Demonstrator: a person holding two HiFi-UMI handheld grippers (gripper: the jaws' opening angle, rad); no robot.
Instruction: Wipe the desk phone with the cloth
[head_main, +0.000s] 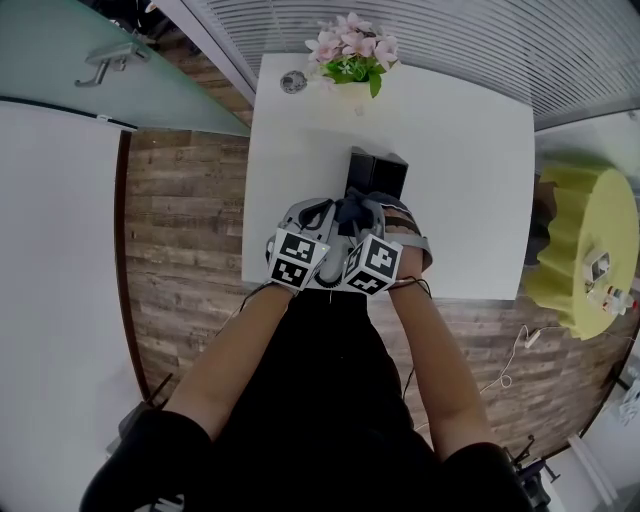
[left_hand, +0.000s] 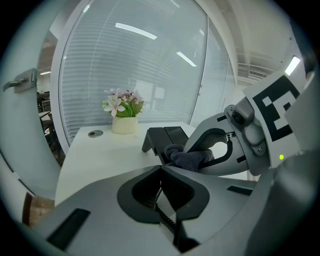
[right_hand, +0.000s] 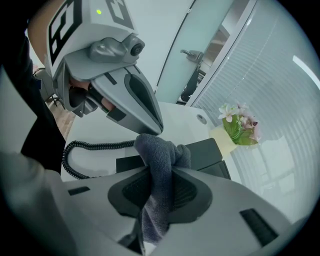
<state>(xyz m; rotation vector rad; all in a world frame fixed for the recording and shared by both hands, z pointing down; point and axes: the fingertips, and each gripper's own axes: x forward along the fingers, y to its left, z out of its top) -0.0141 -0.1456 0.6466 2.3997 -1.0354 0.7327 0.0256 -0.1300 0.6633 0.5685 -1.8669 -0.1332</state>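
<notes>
A black desk phone (head_main: 375, 172) lies on the white table (head_main: 470, 200), with its coiled cord (right_hand: 85, 146) trailing toward me. My right gripper (right_hand: 160, 169) is shut on a dark grey cloth (right_hand: 159, 165), which bunches out past the jaws just above the phone (right_hand: 205, 149). Close beside it on the left, my left gripper (left_hand: 161, 169) is shut with nothing between its jaws. From the left gripper view, the cloth (left_hand: 187, 159) shows in the right gripper's jaws in front of the phone (left_hand: 165, 136). Seen from the head view, both grippers (head_main: 312, 225) (head_main: 385, 225) hover over the phone's near end, the cloth (head_main: 352, 208) between them.
A pot of pink flowers (head_main: 352, 58) and a round cable grommet (head_main: 292, 82) sit at the table's far edge. A glass door with a handle (head_main: 110, 58) is to the left. A yellow round stool (head_main: 580, 250) stands right of the table, on wood flooring (head_main: 185, 230).
</notes>
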